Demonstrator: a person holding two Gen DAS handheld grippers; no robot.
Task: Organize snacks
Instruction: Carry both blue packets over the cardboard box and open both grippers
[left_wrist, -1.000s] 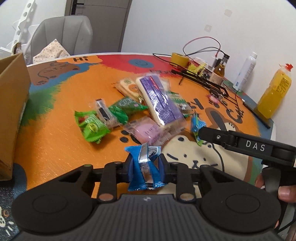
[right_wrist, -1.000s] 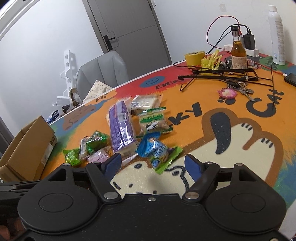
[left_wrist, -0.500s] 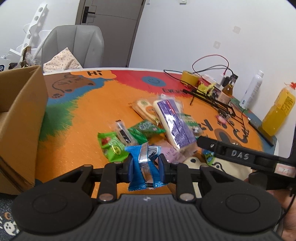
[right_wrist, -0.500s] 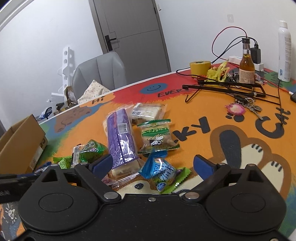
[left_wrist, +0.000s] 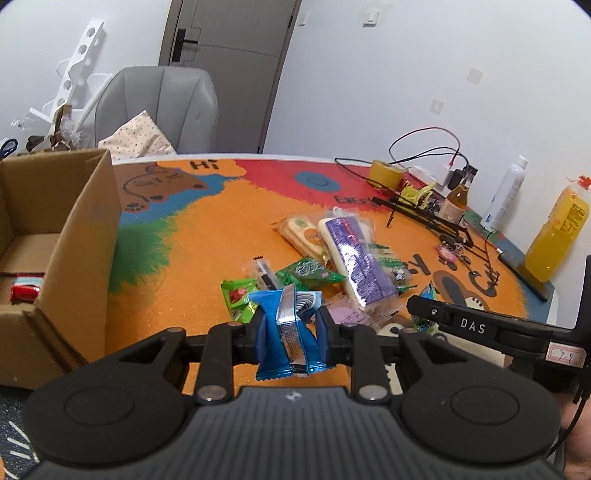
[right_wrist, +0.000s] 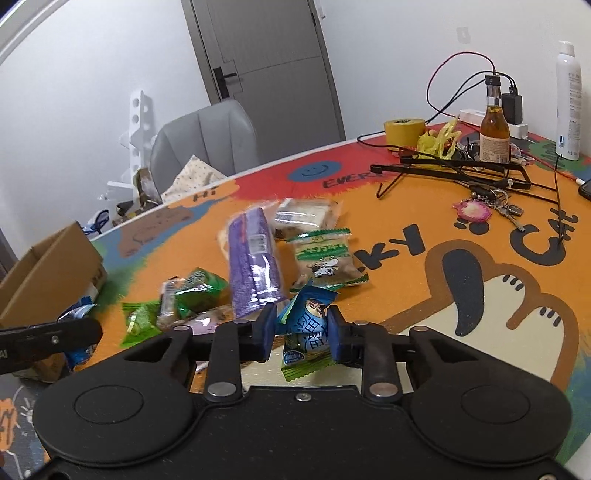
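Pinching a blue snack packet (left_wrist: 288, 332), the left hand-held gripper (left_wrist: 289, 334) has neared the cardboard box (left_wrist: 74, 236); the right hand-held gripper (right_wrist: 303, 332), previously spread, now clamps a blue-green packet (right_wrist: 306, 328).

Right tool (right_wrist: 302, 328) now clamped on blue-green snack packet (right_wrist: 306, 326).

A round table (left_wrist: 207, 236) with a bright orange, red and blue cartoon cover fills the room's middle. Behind the table stands a grey padded chair (left_wrist: 159, 107) holding a dotted cushion (left_wrist: 138, 138). Beyond the chair are white walls (left_wrist: 406, 66), a grey door (left_wrist: 229, 55) and a white perforated rack (left_wrist: 79, 70).
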